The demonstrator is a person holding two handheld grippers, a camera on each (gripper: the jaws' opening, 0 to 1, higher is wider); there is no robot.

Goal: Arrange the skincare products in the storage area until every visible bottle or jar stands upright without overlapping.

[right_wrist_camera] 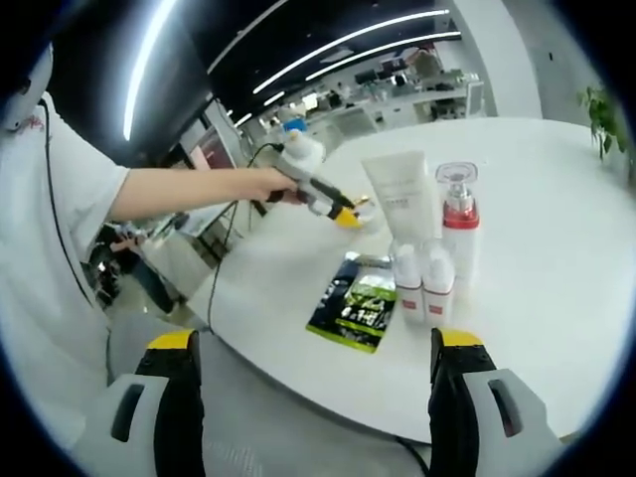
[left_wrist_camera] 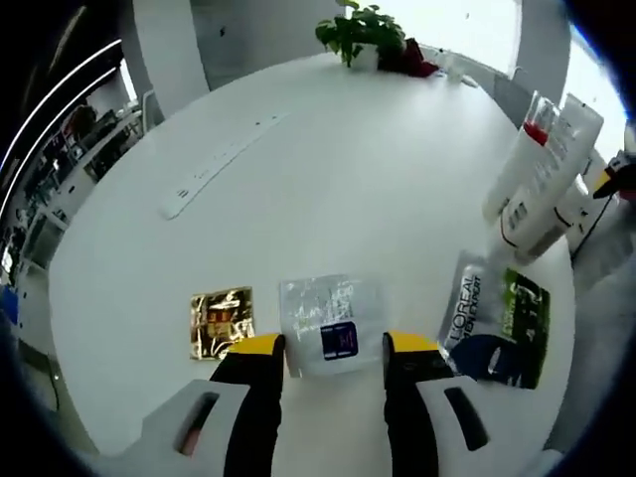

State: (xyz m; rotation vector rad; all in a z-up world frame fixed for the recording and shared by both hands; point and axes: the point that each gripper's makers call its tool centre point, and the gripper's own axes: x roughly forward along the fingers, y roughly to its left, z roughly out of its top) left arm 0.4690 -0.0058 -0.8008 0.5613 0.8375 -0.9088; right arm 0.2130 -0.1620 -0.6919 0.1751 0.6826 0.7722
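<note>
On the round white table (left_wrist_camera: 328,149), a white tube (right_wrist_camera: 400,194), a clear pump bottle with a red band (right_wrist_camera: 459,219) and two small white bottles (right_wrist_camera: 422,283) stand upright together near the edge, a green-black sachet (right_wrist_camera: 356,303) lying flat beside them. The left gripper (left_wrist_camera: 328,348), jaws parted and empty, hovers low over a clear sachet (left_wrist_camera: 328,323), between a gold packet (left_wrist_camera: 223,320) and a L'Oréal pouch (left_wrist_camera: 475,316). The right gripper (right_wrist_camera: 313,353) hangs wide open off the table edge, holding nothing

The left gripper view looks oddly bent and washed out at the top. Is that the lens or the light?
Both: in the left gripper view the fisheye lens bows the round white table, and window light behind the green potted plant blows out; the shiny gold sachet glares. In the right gripper view, ceiling strip lights streak brightly.
</note>
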